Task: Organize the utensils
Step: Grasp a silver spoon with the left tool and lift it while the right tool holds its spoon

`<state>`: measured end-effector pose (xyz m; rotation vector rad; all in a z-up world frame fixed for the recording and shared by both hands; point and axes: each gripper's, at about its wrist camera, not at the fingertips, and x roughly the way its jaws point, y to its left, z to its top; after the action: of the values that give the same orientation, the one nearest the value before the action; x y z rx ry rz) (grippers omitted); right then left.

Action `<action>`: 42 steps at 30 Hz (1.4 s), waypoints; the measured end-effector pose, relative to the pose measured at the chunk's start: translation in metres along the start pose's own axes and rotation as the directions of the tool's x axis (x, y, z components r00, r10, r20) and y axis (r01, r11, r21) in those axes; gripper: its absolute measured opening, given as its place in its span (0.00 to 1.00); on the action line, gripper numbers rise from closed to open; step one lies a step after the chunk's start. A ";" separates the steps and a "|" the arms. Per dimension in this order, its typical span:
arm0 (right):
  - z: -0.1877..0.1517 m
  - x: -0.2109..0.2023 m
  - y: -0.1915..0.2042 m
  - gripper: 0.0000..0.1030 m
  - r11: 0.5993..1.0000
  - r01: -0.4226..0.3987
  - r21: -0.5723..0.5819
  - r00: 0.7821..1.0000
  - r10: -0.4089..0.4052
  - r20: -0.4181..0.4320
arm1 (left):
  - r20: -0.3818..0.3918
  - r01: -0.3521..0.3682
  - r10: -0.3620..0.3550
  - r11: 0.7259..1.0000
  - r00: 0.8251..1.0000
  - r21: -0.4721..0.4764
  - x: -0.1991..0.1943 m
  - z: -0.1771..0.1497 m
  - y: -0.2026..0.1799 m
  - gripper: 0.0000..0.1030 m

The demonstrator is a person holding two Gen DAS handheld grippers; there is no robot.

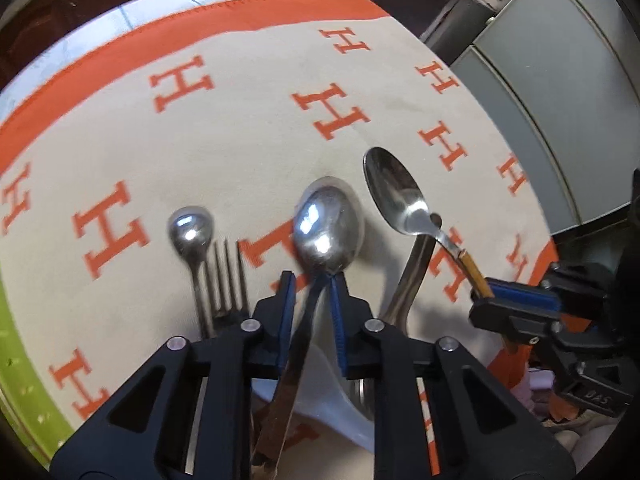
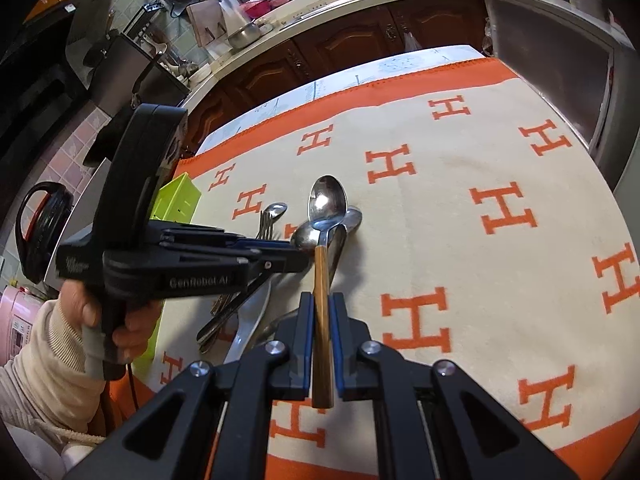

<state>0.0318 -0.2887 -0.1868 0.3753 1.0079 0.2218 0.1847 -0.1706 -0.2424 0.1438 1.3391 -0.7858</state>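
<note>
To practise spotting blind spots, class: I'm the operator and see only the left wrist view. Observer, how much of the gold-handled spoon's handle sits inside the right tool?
Observer: Most of it. The right tool clamps the gold-handled spoon, and the handle's end pokes out behind the fingers.
Operator: What holds my left tool?
Observer: A hand in a cream sleeve grips the left tool.
Operator: What lies beyond the table?
Observer: A kitchen counter above dark wooden cabinets.
</note>
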 end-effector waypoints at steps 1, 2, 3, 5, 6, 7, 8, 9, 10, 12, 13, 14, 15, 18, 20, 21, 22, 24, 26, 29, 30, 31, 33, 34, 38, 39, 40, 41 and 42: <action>0.000 0.001 -0.001 0.07 1.000 -0.006 0.003 1.000 0.006 -0.003 | 0.001 0.023 -0.023 1.000 1.000 -0.008 0.001 0.002 0.003 0.11; 0.000 0.002 -0.002 0.07 1.000 -0.008 0.006 1.000 0.008 -0.005 | 0.004 0.054 -0.054 0.998 0.999 -0.018 0.002 0.004 0.007 0.11; 0.000 0.002 -0.003 0.07 1.000 -0.009 0.007 1.000 0.009 -0.006 | 0.004 0.083 -0.083 0.996 0.997 -0.030 0.003 0.006 0.011 0.10; 0.000 0.005 -0.004 0.07 1.000 -0.013 0.010 1.000 0.013 -0.011 | 0.009 0.131 -0.131 0.990 0.991 -0.050 0.004 0.005 0.016 0.08; 0.000 0.005 -0.005 0.07 1.000 -0.013 0.012 1.000 0.013 -0.011 | 0.012 0.151 -0.151 0.987 0.989 -0.058 0.005 0.005 0.018 0.08; 0.000 0.006 -0.006 0.07 1.000 -0.015 0.014 1.000 0.015 -0.012 | 0.014 0.162 -0.162 0.985 0.987 -0.063 0.006 0.005 0.019 0.07; 0.001 0.007 -0.007 0.07 1.000 -0.017 0.016 1.000 0.017 -0.012 | 0.017 0.168 -0.168 0.983 0.986 -0.067 0.007 0.005 0.018 0.07; 0.001 0.007 -0.008 0.07 1.000 -0.019 0.020 1.000 0.019 -0.011 | 0.025 0.176 -0.175 0.982 0.984 -0.070 0.007 0.004 0.017 0.06; 0.001 0.008 -0.009 0.07 1.000 -0.021 0.023 1.000 0.021 -0.012 | 0.031 0.178 -0.176 0.981 0.984 -0.071 0.008 0.003 0.016 0.05; 0.002 0.008 -0.010 0.07 0.999 -0.024 0.029 1.000 0.024 -0.010 | 0.052 0.176 -0.172 0.981 0.984 -0.085 0.008 0.001 0.013 0.05; 0.002 0.008 -0.010 0.07 0.999 -0.025 0.031 1.000 0.026 -0.006 | 0.058 0.166 -0.161 0.982 0.985 -0.088 0.008 0.000 0.010 0.05; 0.002 0.007 -0.010 0.07 0.999 -0.025 0.030 1.000 0.025 -0.004 | 0.065 0.149 -0.143 0.985 0.988 -0.092 0.008 0.000 0.008 0.05; 0.002 0.006 -0.009 0.07 0.999 -0.026 0.030 1.000 0.026 -0.001 | 0.071 0.132 -0.126 0.987 0.990 -0.093 0.007 -0.001 0.005 0.05; 0.004 0.003 -0.007 0.07 0.999 -0.033 0.022 0.999 0.033 0.011 | 0.093 0.100 -0.092 0.991 0.991 -0.090 0.001 -0.006 -0.001 0.04; 0.005 0.001 -0.002 0.07 0.999 -0.037 0.012 0.999 0.037 0.019 | 0.100 0.092 -0.082 0.990 0.992 -0.104 -0.005 -0.009 0.000 0.04; 0.006 -0.001 0.000 0.07 0.999 -0.040 0.007 0.999 0.040 0.022 | 0.108 0.091 -0.078 0.989 0.991 -0.119 -0.009 -0.012 0.002 0.04; 0.007 -0.002 0.003 0.07 0.999 -0.045 0.001 0.999 0.045 0.026 | 0.119 0.091 -0.075 0.987 0.990 -0.133 -0.014 -0.014 0.003 0.04; 0.008 -0.004 0.010 0.07 0.999 -0.052 -0.014 0.998 0.053 0.031 | 0.143 0.090 -0.068 0.983 0.987 -0.159 -0.023 -0.020 0.008 0.04; 0.008 -0.006 0.019 0.07 0.997 -0.063 -0.035 0.997 0.064 0.035 | 0.166 0.101 -0.070 0.977 0.984 -0.186 -0.032 -0.026 0.013 0.04; 0.008 -0.007 0.034 0.07 0.995 -0.076 -0.064 0.996 0.079 0.039 | 0.215 0.107 -0.058 0.969 0.975 -0.224 -0.051 -0.039 0.022 0.04; 0.007 -0.007 0.038 0.07 0.994 -0.081 -0.072 0.996 0.084 0.040 | 0.232 0.113 -0.056 0.965 0.971 -0.238 -0.057 -0.044 0.025 0.04; 0.007 -0.007 0.044 0.07 0.993 -0.087 -0.082 0.995 0.091 0.040 | 0.247 0.118 -0.054 0.961 0.967 -0.250 -0.063 -0.048 0.029 0.04; 0.006 -0.008 0.051 0.07 0.991 -0.096 -0.097 0.994 0.100 0.038 | 0.284 0.124 -0.044 0.955 0.958 -0.269 -0.075 -0.058 0.034 0.04; 0.005 -0.008 0.056 0.07 0.989 -0.101 -0.108 0.994 0.105 0.036 | 0.298 0.130 -0.045 0.953 0.954 -0.274 -0.080 -0.063 0.037 0.04; 0.003 -0.008 0.077 0.07 0.981 -0.114 -0.159 0.992 0.120 0.026 | 0.338 0.159 -0.050 0.940 0.940 -0.303 -0.102 -0.086 0.050 0.04; 0.002 -0.008 0.081 0.07 0.979 -0.116 -0.169 0.992 0.121 0.023 | 0.350 0.163 -0.047 0.937 0.935 -0.310 -0.108 -0.090 0.053 0.04; 0.001 -0.007 0.088 0.07 0.976 -0.117 -0.185 0.992 0.123 0.020 | 0.361 0.167 -0.045 0.935 0.931 -0.314 -0.113 -0.094 0.055 0.04; 0.001 -0.007 0.093 0.07 0.973 -0.119 -0.196 0.992 0.125 0.018 | 0.371 0.171 -0.044 0.933 0.927 -0.316 -0.118 -0.098 0.057 0.04; 0.000 -0.006 0.099 0.07 0.970 -0.122 -0.209 0.992 0.127 0.013 | 0.387 0.177 -0.041 0.930 0.921 -0.323 -0.126 -0.105 0.059 0.04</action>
<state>0.0284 -0.2002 -0.1421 0.2496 0.9258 0.4315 0.1317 -0.0190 -0.1762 -0.3578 1.1042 -0.6160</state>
